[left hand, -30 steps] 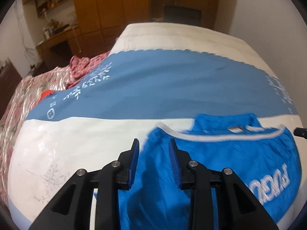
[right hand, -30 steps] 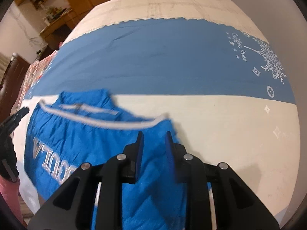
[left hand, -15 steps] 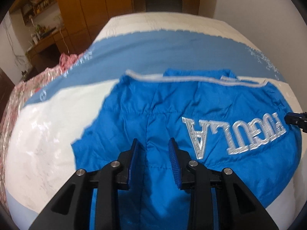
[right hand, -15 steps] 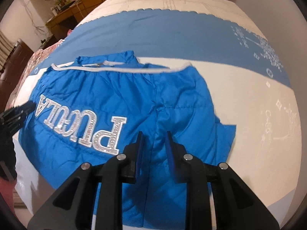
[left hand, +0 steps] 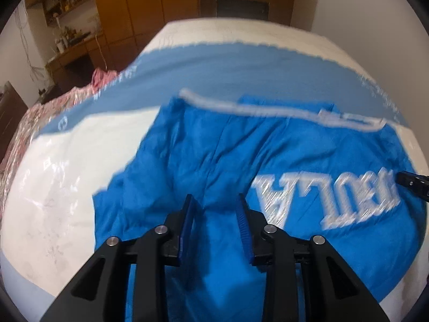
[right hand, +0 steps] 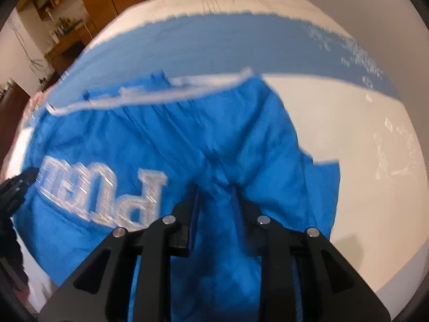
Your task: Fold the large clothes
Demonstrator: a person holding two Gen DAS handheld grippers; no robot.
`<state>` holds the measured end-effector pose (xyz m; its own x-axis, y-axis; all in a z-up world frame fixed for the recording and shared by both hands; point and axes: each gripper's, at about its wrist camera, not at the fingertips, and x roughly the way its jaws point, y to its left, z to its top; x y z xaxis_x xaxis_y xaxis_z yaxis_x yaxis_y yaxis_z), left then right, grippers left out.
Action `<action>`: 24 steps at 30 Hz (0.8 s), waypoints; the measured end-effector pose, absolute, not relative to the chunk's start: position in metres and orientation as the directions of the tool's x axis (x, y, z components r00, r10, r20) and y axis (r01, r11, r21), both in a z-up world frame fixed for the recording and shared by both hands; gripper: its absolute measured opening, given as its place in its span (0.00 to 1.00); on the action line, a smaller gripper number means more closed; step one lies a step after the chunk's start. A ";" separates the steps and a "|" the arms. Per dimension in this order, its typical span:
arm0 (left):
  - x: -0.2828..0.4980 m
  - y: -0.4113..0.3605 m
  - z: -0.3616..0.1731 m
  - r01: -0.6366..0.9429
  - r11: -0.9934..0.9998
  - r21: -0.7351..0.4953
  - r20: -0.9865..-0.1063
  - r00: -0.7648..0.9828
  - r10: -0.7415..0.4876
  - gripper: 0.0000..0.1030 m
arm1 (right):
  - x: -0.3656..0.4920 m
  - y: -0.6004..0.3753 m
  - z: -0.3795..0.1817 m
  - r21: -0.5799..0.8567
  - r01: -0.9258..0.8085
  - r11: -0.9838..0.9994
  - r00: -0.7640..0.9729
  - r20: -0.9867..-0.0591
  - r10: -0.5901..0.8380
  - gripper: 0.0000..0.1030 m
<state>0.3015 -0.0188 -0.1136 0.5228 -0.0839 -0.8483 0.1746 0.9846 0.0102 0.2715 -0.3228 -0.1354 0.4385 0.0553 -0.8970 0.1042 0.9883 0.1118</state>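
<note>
A bright blue padded jacket with large white letters lies spread across the bed, its white-trimmed edge farthest from me. My left gripper is shut on a bunched fold of its near edge. My right gripper pinches another fold of the same jacket, beside the letters. Each gripper shows at the other view's edge: the right gripper's tip and the left gripper's tip. The picture is blurred.
The bed cover is white with a broad blue band beyond the jacket. A floral quilt lies at the bed's left side. A wooden wardrobe and a cluttered desk stand behind; a white wall is on the right.
Both grippers came down and drew back, still holding the jacket. The jacket now lies spread out on the bed with its letters showing. Little has shifted in the last half second.
</note>
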 end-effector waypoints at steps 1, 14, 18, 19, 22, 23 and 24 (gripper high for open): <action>0.305 -0.025 -0.110 0.179 0.984 0.013 -0.843 0.531 -0.086 0.32 | 0.278 -0.319 -0.130 0.121 0.100 0.988 0.450 -0.891 0.064 0.23; 0.343 -0.060 -0.149 0.140 0.989 0.044 -0.838 0.545 -0.040 0.35 | 0.316 -0.292 -0.177 0.041 0.163 0.986 0.476 -0.879 -0.042 0.22; 0.344 -0.065 -0.154 0.142 0.988 0.062 -0.832 0.555 -0.027 0.35 | 0.315 -0.289 -0.182 0.017 0.165 0.986 0.505 -0.860 -0.069 0.22; 0.344 -0.066 -0.153 0.143 0.988 0.066 -0.834 0.552 -0.024 0.35 | 0.313 -0.292 -0.181 0.036 0.165 0.986 0.502 -0.863 -0.053 0.22; 0.339 -0.065 -0.144 0.144 0.988 0.055 -0.844 0.536 -0.031 0.35 | 0.303 -0.297 -0.168 0.083 0.168 0.982 0.502 -0.865 -0.013 0.24; 0.333 -0.063 -0.138 0.143 0.989 0.043 -0.846 0.531 -0.040 0.35 | 0.295 -0.297 -0.162 0.108 0.164 0.981 0.512 -0.859 0.009 0.24; 0.328 -0.062 -0.134 0.147 0.989 0.035 -0.846 0.531 -0.049 0.35 | 0.287 -0.296 -0.156 0.128 0.154 0.980 0.518 -0.855 0.030 0.24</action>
